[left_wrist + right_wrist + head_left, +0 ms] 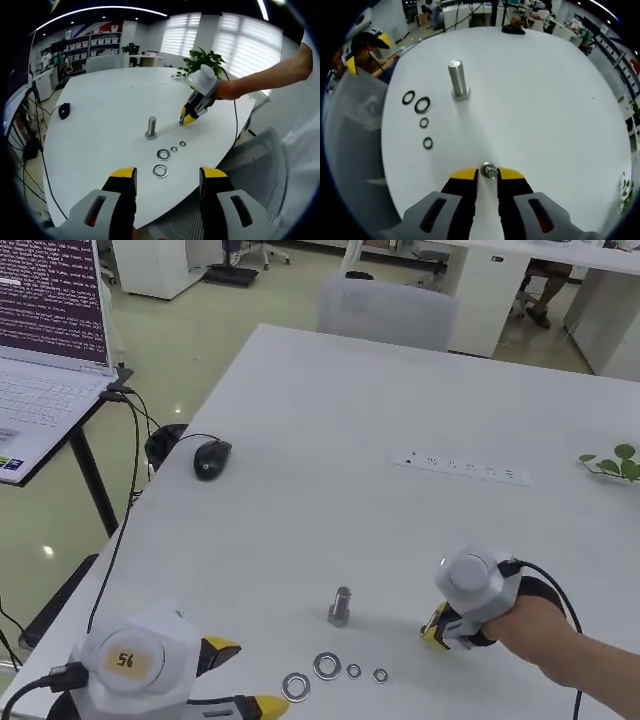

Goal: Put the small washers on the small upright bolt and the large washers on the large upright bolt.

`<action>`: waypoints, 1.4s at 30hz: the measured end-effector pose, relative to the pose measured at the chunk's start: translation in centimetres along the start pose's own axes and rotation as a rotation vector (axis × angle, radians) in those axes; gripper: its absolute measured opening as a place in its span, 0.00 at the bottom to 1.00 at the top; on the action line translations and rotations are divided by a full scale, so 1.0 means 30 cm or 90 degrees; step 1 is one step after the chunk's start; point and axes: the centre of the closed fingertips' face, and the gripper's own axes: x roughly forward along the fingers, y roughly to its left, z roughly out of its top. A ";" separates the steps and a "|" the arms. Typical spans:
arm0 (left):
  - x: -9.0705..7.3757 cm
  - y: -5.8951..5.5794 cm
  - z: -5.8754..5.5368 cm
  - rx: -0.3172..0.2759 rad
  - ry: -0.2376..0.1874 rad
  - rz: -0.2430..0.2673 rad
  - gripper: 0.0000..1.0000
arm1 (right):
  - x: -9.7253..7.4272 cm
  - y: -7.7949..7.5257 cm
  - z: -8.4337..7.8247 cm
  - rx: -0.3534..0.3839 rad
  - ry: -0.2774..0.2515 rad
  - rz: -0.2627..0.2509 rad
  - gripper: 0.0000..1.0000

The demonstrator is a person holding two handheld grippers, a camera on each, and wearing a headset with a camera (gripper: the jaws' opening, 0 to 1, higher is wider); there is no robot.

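Left gripper (243, 677) sits closest, at the bench (330, 440) edge, its jaws spread wide and holding nothing. By my reckoning no washer has been threaded yet. The large bolt (340, 605) stands bare, and all four washers lie flat in a loose row on the near side of it. The two large washers (327, 666) are toward the left gripper and the two small washers (353, 671) lie toward the right gripper (184, 119). That gripper is well off to the large bolt's far side, jaws pinched narrow on the small bolt (488, 171), which it seems to be steadying upright on the bench. So every washer is left to place. The right gripper view gives the small bolt plainly between the jaws, whereas from the head view the gripper's body covers that spot. The left gripper view looks down the row of washers toward the large bolt, which makes the two sizes easy to compare.
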 end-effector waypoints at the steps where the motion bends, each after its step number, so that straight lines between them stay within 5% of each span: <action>1: 0.001 -0.001 0.000 0.000 0.000 0.000 0.49 | -0.011 -0.001 0.002 -0.002 -0.005 -0.003 0.17; 6: 0.005 -0.008 0.001 0.000 0.000 -0.002 0.49 | -0.057 -0.028 -0.003 0.012 -0.030 -0.031 0.19; 13: 0.013 -0.018 -0.001 0.005 0.001 -0.009 0.49 | -0.081 -0.039 -0.120 0.061 -0.013 -0.044 0.20; 18: 0.016 -0.017 0.005 0.008 -0.001 -0.010 0.49 | -0.082 0.006 -0.192 0.080 0.003 -0.032 0.20; 23: 0.018 -0.018 0.007 0.010 0.001 -0.012 0.49 | -0.074 0.059 -0.207 0.082 0.006 -0.019 0.20; 31: 0.021 -0.021 0.007 0.011 0.001 -0.013 0.49 | -0.023 0.182 -0.149 0.010 0.009 0.031 0.19; 42: 0.016 -0.023 0.003 0.009 0.001 -0.010 0.49 | 0.033 0.244 0.007 -0.037 -0.019 0.057 0.18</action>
